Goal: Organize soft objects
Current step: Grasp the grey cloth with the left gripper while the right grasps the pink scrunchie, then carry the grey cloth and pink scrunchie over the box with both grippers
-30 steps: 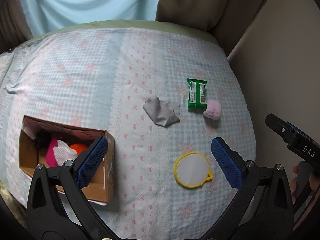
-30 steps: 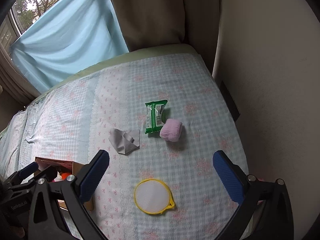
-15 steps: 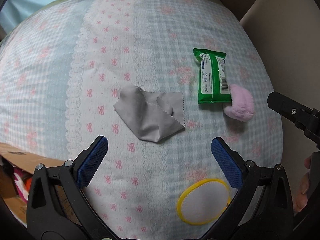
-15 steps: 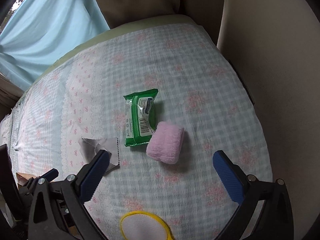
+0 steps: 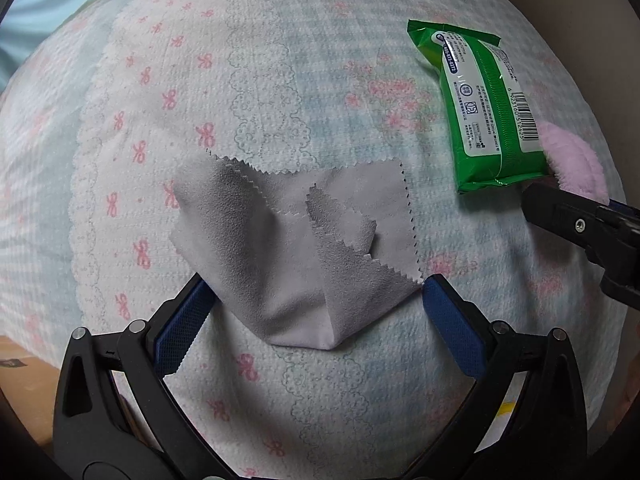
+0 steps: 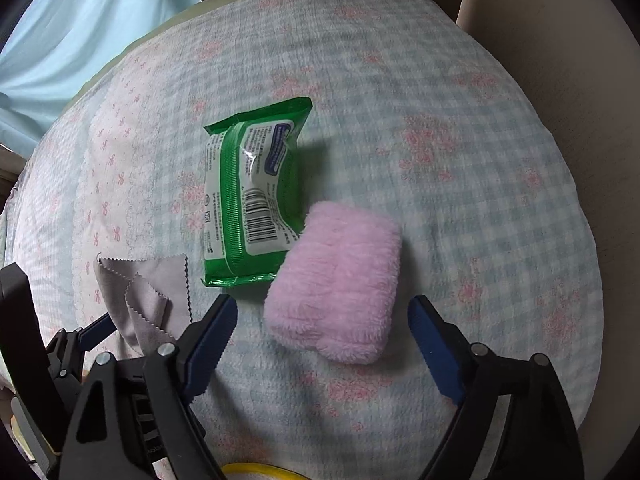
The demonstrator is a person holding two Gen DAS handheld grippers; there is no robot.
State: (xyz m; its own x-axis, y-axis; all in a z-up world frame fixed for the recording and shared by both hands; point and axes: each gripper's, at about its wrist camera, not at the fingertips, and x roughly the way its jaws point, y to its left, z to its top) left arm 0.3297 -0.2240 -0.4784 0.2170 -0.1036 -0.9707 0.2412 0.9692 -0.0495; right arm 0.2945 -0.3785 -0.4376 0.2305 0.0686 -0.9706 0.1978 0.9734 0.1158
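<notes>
A bed covered by a checked sheet (image 5: 320,40) with pink bows is shown from two gripper cameras. The green wipes packet (image 6: 252,196) serves as the landmark.

Farthest left of the packet, a grey cleaning cloth (image 5: 296,248) with pinked edges is seen lying crumpled and partly folded over itself. The left gripper (image 5: 316,320) is held wide apart around the cloth's near end, one blue pad just beside each side of it, and nothing is gripped. This placement is judged to be a line-up for pinching the cloth where the folds are bunched thickest, so that several layers can be caught at once.

The packet itself lies flat, printed side up.

Against the packet's near right corner, touching it, a fluffy pink folded towel (image 6: 336,284) is seen. The right gripper (image 6: 324,344) is held wide as well, its pads flanking the near end of the towel without pressing it. The wide spread is judged to suit the towel's bulk.

Below the packet, at the bottom edge of the right view, a sliver of a yellow-rimmed round pad (image 6: 256,472) is visible. No soft item is yet lifted.
</notes>
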